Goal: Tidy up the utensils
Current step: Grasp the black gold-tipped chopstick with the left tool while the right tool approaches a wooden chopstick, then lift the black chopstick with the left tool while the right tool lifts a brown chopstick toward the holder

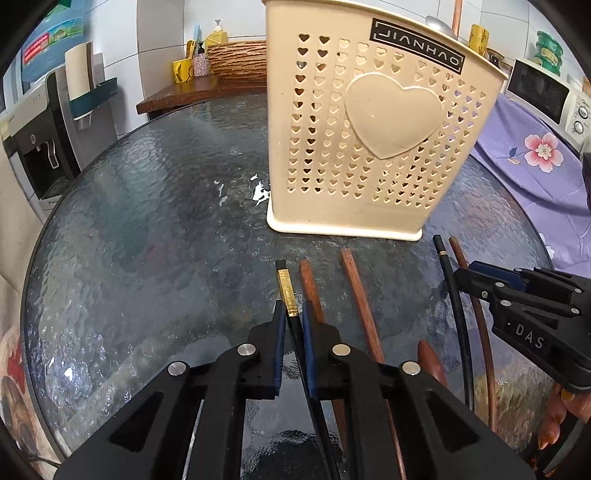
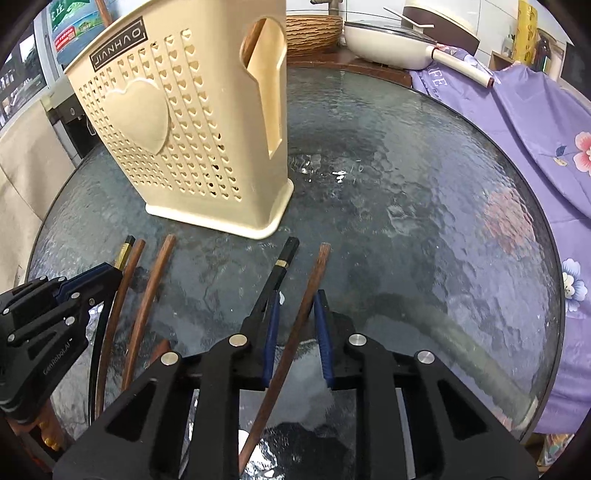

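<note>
A cream plastic utensil holder (image 1: pixel 369 129) (image 2: pixel 184 129) with heart-shaped holes stands upright on the round glass table (image 1: pixel 166 221). Several chopsticks lie side by side in front of it. My left gripper (image 1: pixel 293 309) is shut on a black chopstick with a gold band (image 1: pixel 286 284); its blue pads press both sides. Two brown wooden chopsticks (image 1: pixel 356 288) lie just right of it. My right gripper (image 2: pixel 298 299) stands open around another brown chopstick (image 2: pixel 317 269), which lies close to the right pad and apart from the left one. A second black chopstick (image 2: pixel 284 258) lies outside its left finger.
A purple floral cloth (image 2: pixel 535 129) covers the table's right side. A white pan (image 2: pixel 388 40) and a woven basket (image 2: pixel 314 29) sit behind the table. A water dispenser (image 1: pixel 33 147) stands at the left and a microwave (image 1: pixel 546 92) at the right. A hand (image 1: pixel 557 417) holds the right gripper.
</note>
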A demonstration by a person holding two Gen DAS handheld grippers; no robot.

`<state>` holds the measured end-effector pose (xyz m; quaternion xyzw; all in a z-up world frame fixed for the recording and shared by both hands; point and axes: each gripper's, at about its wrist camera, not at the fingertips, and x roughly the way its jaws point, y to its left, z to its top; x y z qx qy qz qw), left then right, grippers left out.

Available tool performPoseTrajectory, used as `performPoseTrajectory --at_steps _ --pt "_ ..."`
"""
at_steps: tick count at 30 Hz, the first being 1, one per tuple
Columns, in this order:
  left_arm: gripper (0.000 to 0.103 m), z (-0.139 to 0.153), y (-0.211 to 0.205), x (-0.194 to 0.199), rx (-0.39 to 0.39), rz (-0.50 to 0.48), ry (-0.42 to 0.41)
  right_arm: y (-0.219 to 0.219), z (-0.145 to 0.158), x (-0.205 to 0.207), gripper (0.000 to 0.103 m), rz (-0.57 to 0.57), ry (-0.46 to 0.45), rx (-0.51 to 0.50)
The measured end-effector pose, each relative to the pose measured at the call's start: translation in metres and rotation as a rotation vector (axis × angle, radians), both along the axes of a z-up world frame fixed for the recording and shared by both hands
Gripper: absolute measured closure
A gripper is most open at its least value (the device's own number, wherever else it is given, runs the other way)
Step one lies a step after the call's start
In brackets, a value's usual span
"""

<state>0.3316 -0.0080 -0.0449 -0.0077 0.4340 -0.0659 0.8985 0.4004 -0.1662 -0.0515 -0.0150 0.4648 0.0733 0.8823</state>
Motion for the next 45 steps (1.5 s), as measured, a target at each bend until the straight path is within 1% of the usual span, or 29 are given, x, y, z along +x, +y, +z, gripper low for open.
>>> performPoseTrajectory --at_steps 4,5,6,10,12,16,19,21,24,28,31,32,34,37,40,45 --pt "0.094 0.000 -0.003 -0.001 0.013 0.000 -0.003 0.005 -0.001 0.001 0.085 0.004 -0.010 -0.036" --pt "0.094 -0.001 -0.005 -0.004 0.016 0.001 -0.004 0.005 0.000 0.001 0.086 0.002 -0.012 -0.035" --pt "0.094 -0.001 -0.006 -0.005 0.014 0.004 -0.004 0.007 -0.001 -0.001 0.091 0.000 -0.013 -0.036" --pt "0.096 -0.001 -0.005 -0.004 -0.014 0.016 0.000 0.003 -0.002 0.001 0.094 -0.015 -0.016 -0.009" --pt "0.096 -0.001 0.000 -0.002 -0.028 0.019 0.001 -0.002 -0.002 0.004 0.096 -0.022 -0.017 0.014" --pt "0.096 0.000 0.005 0.003 -0.052 0.023 0.006 -0.016 -0.002 0.010 0.096 -0.042 -0.012 0.093" --pt "0.096 0.000 0.010 0.008 -0.084 0.030 0.015 -0.026 -0.004 0.011 0.096 -0.057 -0.012 0.160" --pt "0.096 0.000 0.014 0.011 -0.103 0.034 0.018 -0.035 -0.004 0.012 0.096 -0.061 -0.010 0.231" --pt "0.096 0.005 0.018 0.014 -0.118 0.042 0.007 -0.045 0.001 0.011 0.096 -0.074 -0.038 0.263" --pt "0.096 0.024 0.024 0.007 -0.142 0.042 -0.035 -0.054 0.020 0.002 0.096 -0.063 -0.103 0.313" --pt "0.096 0.047 0.024 0.000 -0.161 0.037 -0.089 -0.058 0.042 -0.008 0.096 -0.043 -0.168 0.355" --pt "0.096 0.059 0.025 -0.004 -0.169 0.030 -0.118 -0.060 0.052 -0.012 0.096 -0.031 -0.197 0.374" --pt "0.096 0.073 0.024 -0.010 -0.175 0.021 -0.155 -0.061 0.068 -0.022 0.096 -0.010 -0.244 0.386" --pt "0.096 0.099 0.024 -0.020 -0.182 0.007 -0.222 -0.060 0.093 -0.035 0.096 0.019 -0.320 0.384" --pt "0.096 0.113 0.023 -0.030 -0.185 -0.008 -0.261 -0.061 0.114 -0.051 0.096 0.050 -0.374 0.378" --pt "0.096 0.126 0.020 -0.050 -0.197 -0.033 -0.293 -0.057 0.140 -0.077 0.096 0.111 -0.445 0.317"
